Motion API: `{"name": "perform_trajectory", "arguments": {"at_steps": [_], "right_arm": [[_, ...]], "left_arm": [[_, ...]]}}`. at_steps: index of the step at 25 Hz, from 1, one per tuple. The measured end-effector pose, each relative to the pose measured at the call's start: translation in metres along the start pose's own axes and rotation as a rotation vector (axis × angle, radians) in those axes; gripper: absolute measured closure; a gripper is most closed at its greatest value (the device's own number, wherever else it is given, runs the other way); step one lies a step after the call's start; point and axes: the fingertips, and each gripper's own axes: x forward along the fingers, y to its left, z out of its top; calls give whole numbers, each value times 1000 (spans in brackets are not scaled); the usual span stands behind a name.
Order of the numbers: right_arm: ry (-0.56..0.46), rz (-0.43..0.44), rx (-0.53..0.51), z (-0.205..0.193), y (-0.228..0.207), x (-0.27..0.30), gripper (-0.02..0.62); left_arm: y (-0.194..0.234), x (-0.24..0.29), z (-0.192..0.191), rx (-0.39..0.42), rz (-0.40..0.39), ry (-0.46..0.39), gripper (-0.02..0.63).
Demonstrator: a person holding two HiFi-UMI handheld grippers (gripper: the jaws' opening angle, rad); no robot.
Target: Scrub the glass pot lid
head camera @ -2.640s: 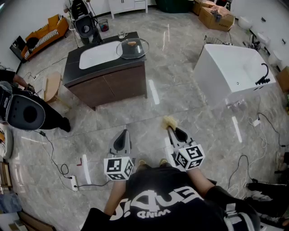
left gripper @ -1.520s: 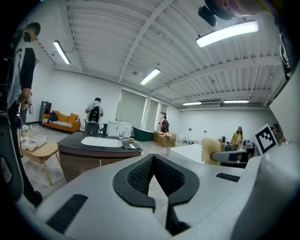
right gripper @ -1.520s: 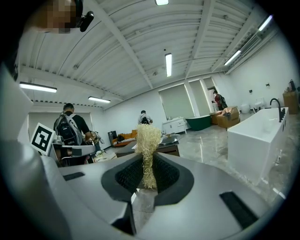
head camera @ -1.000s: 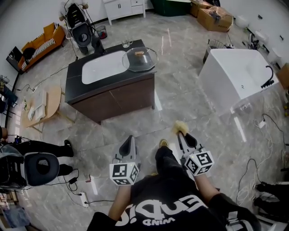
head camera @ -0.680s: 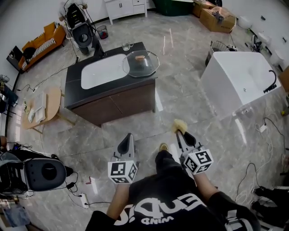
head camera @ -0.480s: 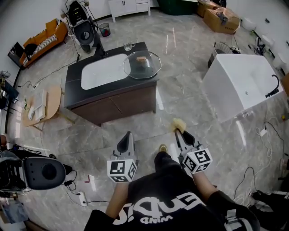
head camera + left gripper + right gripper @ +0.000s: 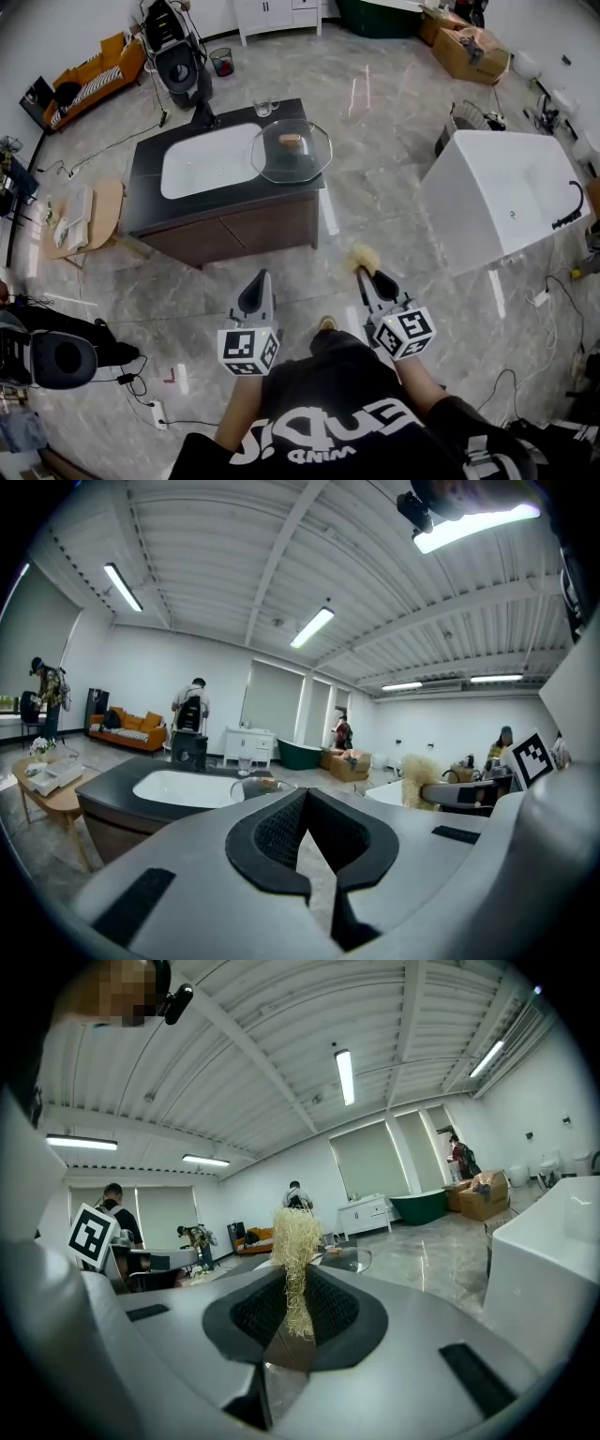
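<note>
At the far left, by the wall, stands an orange sofa (image 7: 89, 70). Right of it the dark counter (image 7: 225, 211) carries a white basin (image 7: 208, 161), and the glass lid (image 7: 291, 150) lies on the counter's right end, just beside the basin. Well short of the counter, over the floor, the left tongs (image 7: 262, 277) are pressed together with nothing between them. The right tongs (image 7: 362, 273) are clamped on a straw-coloured scrubber (image 7: 364, 255), its tuft sticking out past the tips. A white tub (image 7: 506, 197) stands at the right.
</note>
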Motion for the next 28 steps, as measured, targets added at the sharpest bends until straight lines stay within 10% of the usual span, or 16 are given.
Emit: {"name": "perform_trajectory", "arguments": {"at_steps": [28], "right_arm": [[8, 35, 8, 17, -86, 78, 549]], "left_arm": [[8, 104, 11, -2, 53, -17, 593]]}}
